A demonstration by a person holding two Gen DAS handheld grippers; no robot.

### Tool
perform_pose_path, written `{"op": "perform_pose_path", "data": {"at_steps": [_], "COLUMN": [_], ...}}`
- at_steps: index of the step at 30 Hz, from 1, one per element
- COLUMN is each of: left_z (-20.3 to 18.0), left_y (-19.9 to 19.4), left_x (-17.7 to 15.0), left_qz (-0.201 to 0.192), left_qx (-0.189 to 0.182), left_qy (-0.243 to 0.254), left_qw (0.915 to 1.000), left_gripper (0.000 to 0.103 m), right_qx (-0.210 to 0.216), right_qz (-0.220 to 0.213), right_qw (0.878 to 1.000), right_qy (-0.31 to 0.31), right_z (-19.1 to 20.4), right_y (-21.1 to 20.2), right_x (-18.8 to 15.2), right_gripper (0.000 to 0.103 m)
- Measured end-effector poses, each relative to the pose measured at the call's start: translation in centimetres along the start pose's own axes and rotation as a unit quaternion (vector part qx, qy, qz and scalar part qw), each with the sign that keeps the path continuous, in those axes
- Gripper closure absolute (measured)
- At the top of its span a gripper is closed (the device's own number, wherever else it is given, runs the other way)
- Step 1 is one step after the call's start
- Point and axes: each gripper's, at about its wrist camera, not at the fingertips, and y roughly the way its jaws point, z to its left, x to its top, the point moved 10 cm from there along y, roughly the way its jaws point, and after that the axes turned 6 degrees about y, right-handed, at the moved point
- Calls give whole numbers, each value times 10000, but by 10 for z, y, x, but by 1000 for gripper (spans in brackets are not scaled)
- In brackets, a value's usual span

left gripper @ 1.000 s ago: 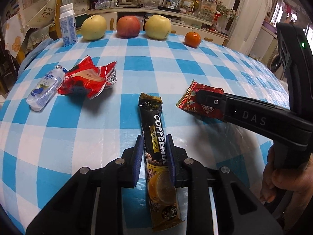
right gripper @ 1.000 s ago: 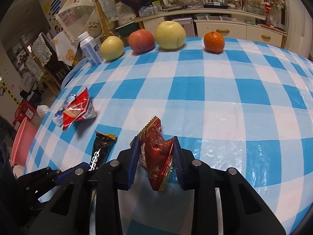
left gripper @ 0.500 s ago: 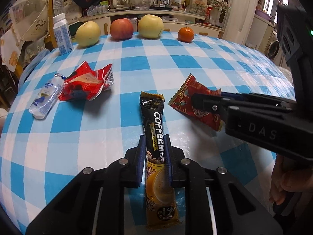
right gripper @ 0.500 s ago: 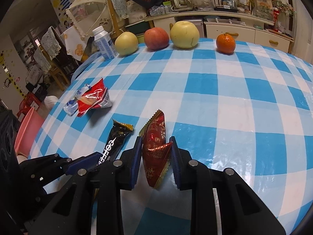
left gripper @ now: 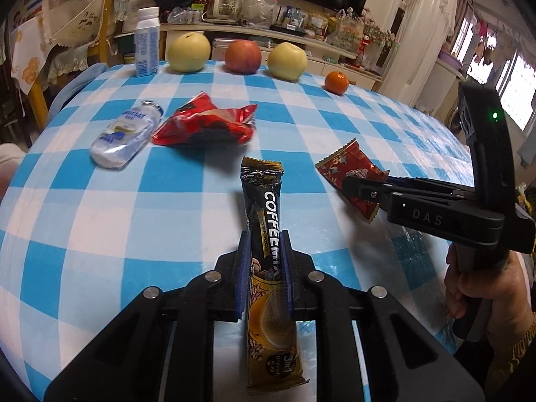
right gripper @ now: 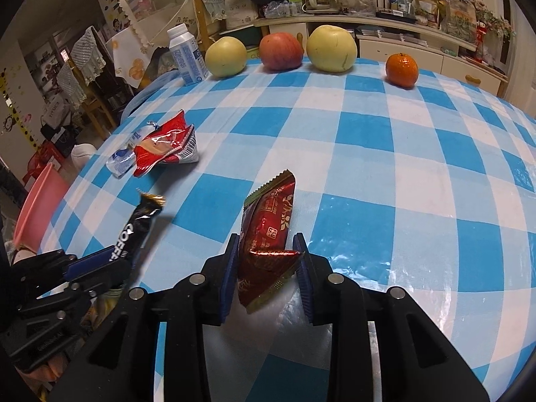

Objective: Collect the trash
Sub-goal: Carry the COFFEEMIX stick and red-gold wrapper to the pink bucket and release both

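My left gripper (left gripper: 264, 244) is shut on a black and gold coffee mix sachet (left gripper: 268, 234) and holds it above the checked table. My right gripper (right gripper: 268, 248) is shut on a small red snack wrapper (right gripper: 268, 231), also lifted off the table; it also shows in the left wrist view (left gripper: 351, 174). The sachet (right gripper: 137, 227) and left gripper (right gripper: 83, 268) show at the left of the right wrist view. A crumpled red wrapper (left gripper: 204, 127) and an empty small plastic bottle (left gripper: 124, 137) lie on the table's left side.
Along the table's far edge stand a milk carton (left gripper: 146, 42), two yellow pears (left gripper: 188, 52), a red apple (left gripper: 243, 56) and an orange (left gripper: 336, 82). A pink basin (right gripper: 37, 207) sits beyond the table's left edge. Chairs and shelves stand behind.
Both grippers have lifted up and back from the table with their wrappers held. The things on the table have not moved.
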Motion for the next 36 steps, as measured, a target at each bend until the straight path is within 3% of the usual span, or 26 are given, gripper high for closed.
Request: {"op": "perform_pose_path", "data": {"at_steps": [13,22,29,36], "left_z": [36,74,111,175], "left_y": [-30,-57,-88,-126], "left_x": [11,22,31,32], "left_qz": [-402,-760,-1114,-1549], "left_qx": [-310,-352,-189,203], "left_qy": [-394,-756,-1022,-1522], "left_qw": [9979,9936,9883,9759], "left_gripper": [84,84,84,84], "right_qx": [-355,-76,491,1065], "right_qz": [-444,-817,-763,-601], "right_qw": [9983,9964,9946,9854], "right_qy": [-160,-189,-506,-1182], "right_z": [15,51,126,229], "right_y": [-13,-43,-47,-43], "right_x": [3,14,17,9], "right_gripper": [77,78,78,78]}}
